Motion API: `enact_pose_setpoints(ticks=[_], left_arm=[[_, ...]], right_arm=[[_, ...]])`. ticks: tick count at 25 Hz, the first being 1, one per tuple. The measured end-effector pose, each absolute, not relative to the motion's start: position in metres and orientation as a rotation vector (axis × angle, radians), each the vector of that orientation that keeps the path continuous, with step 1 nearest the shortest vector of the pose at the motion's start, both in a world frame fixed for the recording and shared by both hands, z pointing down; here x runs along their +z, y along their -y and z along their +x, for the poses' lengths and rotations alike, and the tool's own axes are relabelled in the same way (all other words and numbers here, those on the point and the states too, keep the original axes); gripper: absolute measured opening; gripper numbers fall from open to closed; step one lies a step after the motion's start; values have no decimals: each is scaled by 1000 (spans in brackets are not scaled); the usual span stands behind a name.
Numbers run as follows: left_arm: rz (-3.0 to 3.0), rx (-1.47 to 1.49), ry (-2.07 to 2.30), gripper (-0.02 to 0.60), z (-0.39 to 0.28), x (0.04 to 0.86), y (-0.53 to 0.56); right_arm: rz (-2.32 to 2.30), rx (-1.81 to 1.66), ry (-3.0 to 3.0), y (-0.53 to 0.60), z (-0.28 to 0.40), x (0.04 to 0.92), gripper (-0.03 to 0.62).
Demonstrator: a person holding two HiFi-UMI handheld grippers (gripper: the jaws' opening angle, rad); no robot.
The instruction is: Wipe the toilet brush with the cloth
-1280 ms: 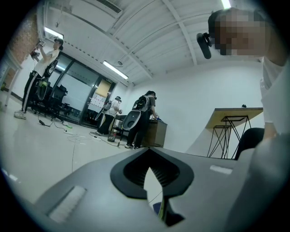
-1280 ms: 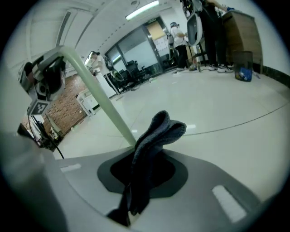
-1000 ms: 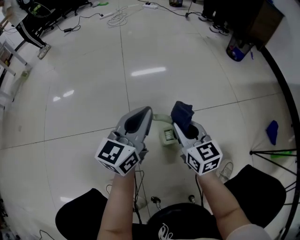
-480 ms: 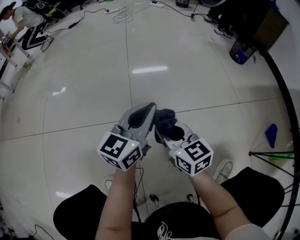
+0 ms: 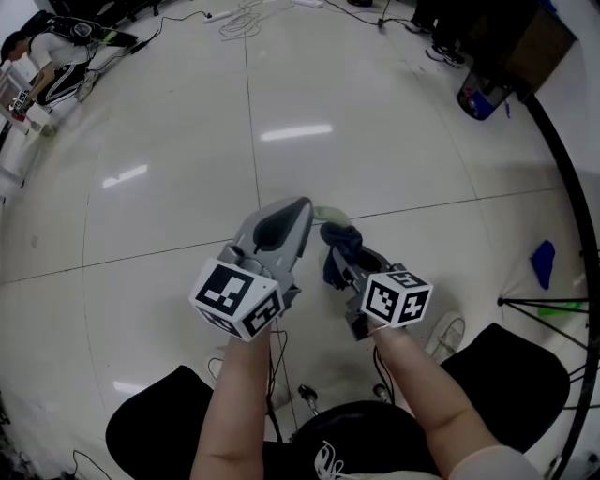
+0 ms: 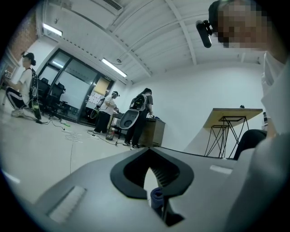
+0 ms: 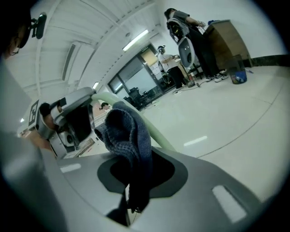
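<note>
My left gripper is shut on the toilet brush, whose pale green handle pokes out past its tip. A dark blue cloth is bunched against the handle, with my right gripper shut on it. In the right gripper view the cloth hangs out of the jaws of the right gripper. There the handle runs back to the left gripper. In the left gripper view a bit of cloth shows at the closed jaws of the left gripper. The brush head is hidden.
Shiny white tiled floor lies all around. Cables and a seated person are far left, a blue bin far right. A blue object and a black stand are at the right. People stand by a desk.
The right gripper has drawn the cloth back along the handle, toward me. The brush head, visible a second ago below the grippers, is now hidden. The left gripper has barely moved.
</note>
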State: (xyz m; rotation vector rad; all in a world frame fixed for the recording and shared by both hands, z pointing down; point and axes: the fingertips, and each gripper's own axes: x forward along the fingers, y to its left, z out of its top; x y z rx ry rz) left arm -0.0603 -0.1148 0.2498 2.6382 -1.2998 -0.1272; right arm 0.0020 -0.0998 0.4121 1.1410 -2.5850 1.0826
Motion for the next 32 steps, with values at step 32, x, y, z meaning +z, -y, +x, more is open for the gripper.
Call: enact_pose_setpoints(ticks=[32], left_arm=[[2528,-281,1526,6,-87,221,84]], right_arm=[[830,250,2753,54,27,300,67]])
